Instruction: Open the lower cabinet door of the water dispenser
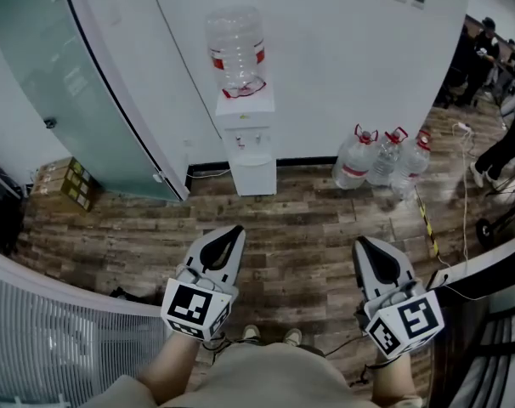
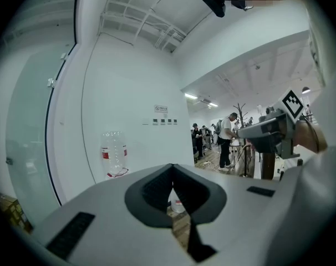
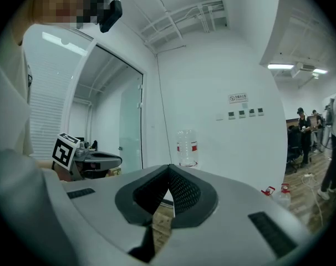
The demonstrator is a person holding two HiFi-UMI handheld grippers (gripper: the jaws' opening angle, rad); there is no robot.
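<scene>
A white water dispenser (image 1: 246, 138) stands against the far wall with an empty clear bottle (image 1: 235, 49) on top. Its lower cabinet door (image 1: 253, 175) is closed. My left gripper (image 1: 234, 230) and right gripper (image 1: 359, 241) are held side by side over the wooden floor, well short of the dispenser, both pointing toward it. Each is shut with nothing between the jaws. In the left gripper view the gripper (image 2: 172, 173) has its tips together, with the bottle (image 2: 113, 153) off to the left. The right gripper (image 3: 168, 170) has the bottle (image 3: 187, 147) just above its tips.
Several full water jugs (image 1: 385, 158) stand on the floor right of the dispenser. A glass door (image 1: 70, 83) and cardboard boxes (image 1: 64, 181) are at the left. A cable (image 1: 464, 177) runs along the floor at the right, near people (image 1: 478, 49). A white slatted panel (image 1: 53, 338) is at the lower left.
</scene>
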